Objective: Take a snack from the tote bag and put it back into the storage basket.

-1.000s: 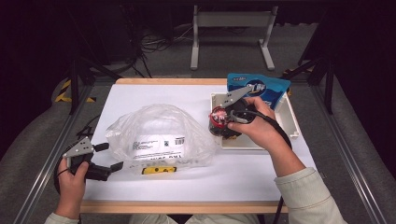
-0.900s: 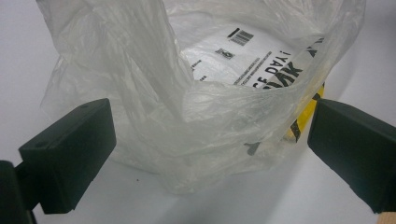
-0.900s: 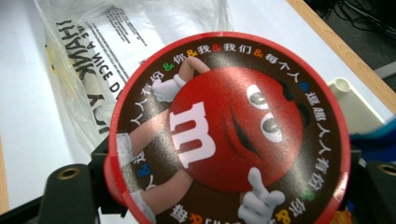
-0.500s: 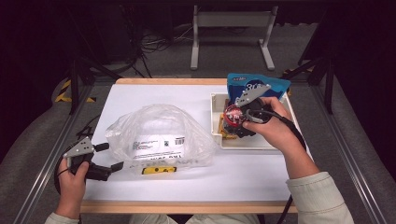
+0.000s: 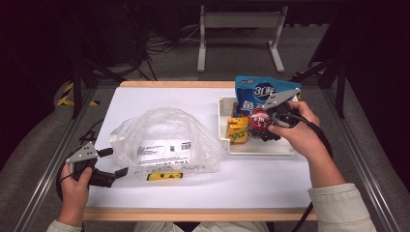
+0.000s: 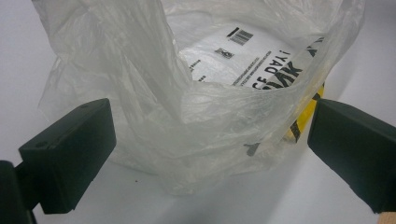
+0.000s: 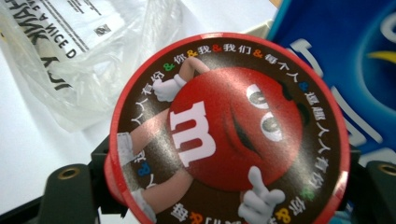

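A round red M&M's tub (image 5: 258, 119) is held over the white tray (image 5: 256, 149), with my right gripper (image 5: 261, 126) shut on its sides. In the right gripper view the tub's printed lid (image 7: 229, 135) faces the camera between the jaws of the right gripper (image 7: 224, 191). A crumpled clear plastic bag (image 5: 164, 140) lies in the middle of the table. My left gripper (image 5: 113, 163) rests at the bag's left end, open. In the left gripper view the bag's open mouth (image 6: 210, 93) sits between the wide-apart jaws of the left gripper (image 6: 212, 156), not pinched.
In the tray stand a blue pouch (image 5: 256, 92) at the back and a yellow box (image 5: 237, 129) at the left. A yellow strip (image 5: 164, 176) lies under the bag's near edge. Bare white tabletop (image 5: 145, 101) runs behind the bag.
My right gripper has carried the M&M's tub rightwards from beside the bag to over the tray. The left gripper and the bag have stayed put.
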Motion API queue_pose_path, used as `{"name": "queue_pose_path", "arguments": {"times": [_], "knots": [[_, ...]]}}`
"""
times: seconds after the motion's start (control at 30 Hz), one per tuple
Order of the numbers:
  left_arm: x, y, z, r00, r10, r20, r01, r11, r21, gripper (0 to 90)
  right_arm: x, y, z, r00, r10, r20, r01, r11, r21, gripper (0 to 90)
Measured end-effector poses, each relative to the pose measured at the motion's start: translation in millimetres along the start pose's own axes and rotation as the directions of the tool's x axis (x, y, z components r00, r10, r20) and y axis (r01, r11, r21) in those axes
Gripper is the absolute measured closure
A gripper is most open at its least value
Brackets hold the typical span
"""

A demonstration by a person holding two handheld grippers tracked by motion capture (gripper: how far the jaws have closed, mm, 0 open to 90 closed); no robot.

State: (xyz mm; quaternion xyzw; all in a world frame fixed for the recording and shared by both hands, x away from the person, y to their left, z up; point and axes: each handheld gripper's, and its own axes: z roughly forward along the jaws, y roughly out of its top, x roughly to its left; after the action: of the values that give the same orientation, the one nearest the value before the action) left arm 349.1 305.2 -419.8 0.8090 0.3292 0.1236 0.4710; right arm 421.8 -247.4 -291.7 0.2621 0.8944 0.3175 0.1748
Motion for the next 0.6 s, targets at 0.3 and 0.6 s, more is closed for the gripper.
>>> {"name": "queue_pose_path", "arguments": {"times": [0.3, 0.6], "knots": [[-0.3, -0.1, 0.2, 1.0, -0.004, -0.002, 0.004, 1.0, 0.002, 1.7, -12.5, -16.7, -4.2, 0.9993, 0.026, 0.027, -0.027, 0.999, 0.027, 25.2], [0.1, 0.1, 0.2, 1.0, 0.002, -0.003, -0.002, 1.0, 0.006, 1.7, -25.2, -30.3, -6.7, 0.9987, 0.031, 0.041, -0.033, 0.998, 0.049, 25.2]]}}
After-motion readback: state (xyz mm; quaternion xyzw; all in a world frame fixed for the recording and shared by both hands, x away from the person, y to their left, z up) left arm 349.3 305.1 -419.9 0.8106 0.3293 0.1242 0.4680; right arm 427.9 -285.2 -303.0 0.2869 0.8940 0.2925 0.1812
